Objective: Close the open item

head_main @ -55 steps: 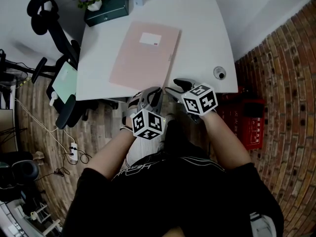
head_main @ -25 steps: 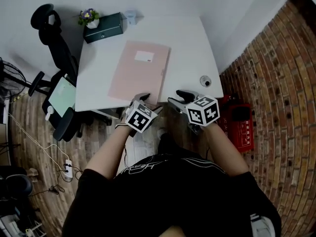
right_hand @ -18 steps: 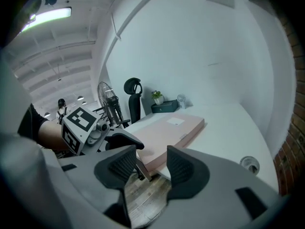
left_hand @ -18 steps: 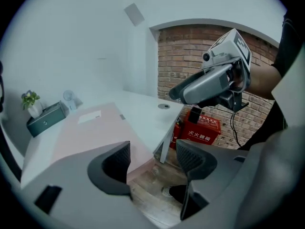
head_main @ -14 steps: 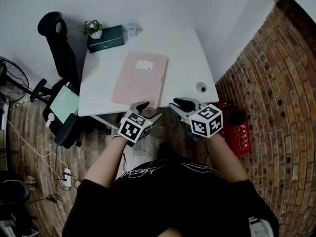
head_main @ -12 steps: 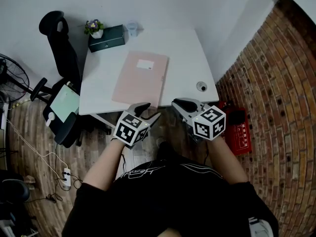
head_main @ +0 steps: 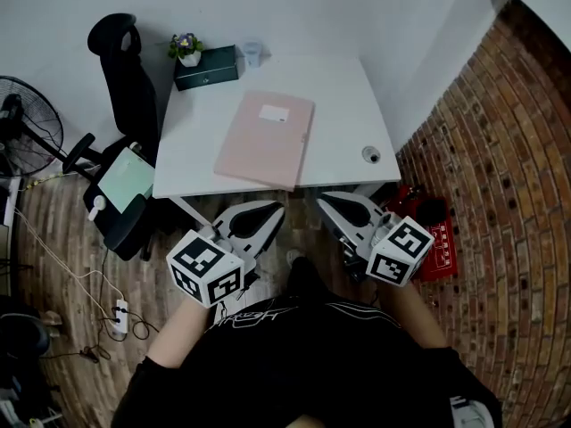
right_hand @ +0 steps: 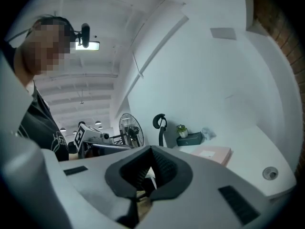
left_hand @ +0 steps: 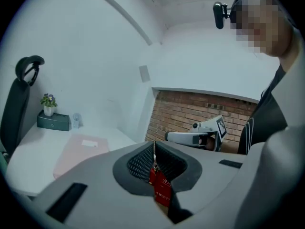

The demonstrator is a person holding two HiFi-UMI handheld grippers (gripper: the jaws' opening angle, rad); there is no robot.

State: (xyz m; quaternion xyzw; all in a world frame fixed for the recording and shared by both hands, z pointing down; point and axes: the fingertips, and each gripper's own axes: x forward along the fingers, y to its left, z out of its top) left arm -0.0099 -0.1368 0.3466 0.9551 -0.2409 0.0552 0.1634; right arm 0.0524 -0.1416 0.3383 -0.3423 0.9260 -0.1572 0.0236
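Well, both of my hand-held grippers hang off the table's (head_main: 348,96) near edge, above the wooden floor, touching nothing. The left hand-held gripper (head_main: 272,212) has just been closing, and its ribbed pads now meet with nothing between them. The right hand-held gripper (head_main: 326,199) has just been closing too and is likewise pressed together and empty. The pink folder (head_main: 265,139) lies flat and closed at the table's middle; the print on its white label (head_main: 273,112) is too small to read. A dark green box (head_main: 206,67) sits at the table's far left corner, with a potted flower (head_main: 187,50) at its left end. A red case (head_main: 437,239) stands on the floor by the table's near right corner, its pale characters unreadable.
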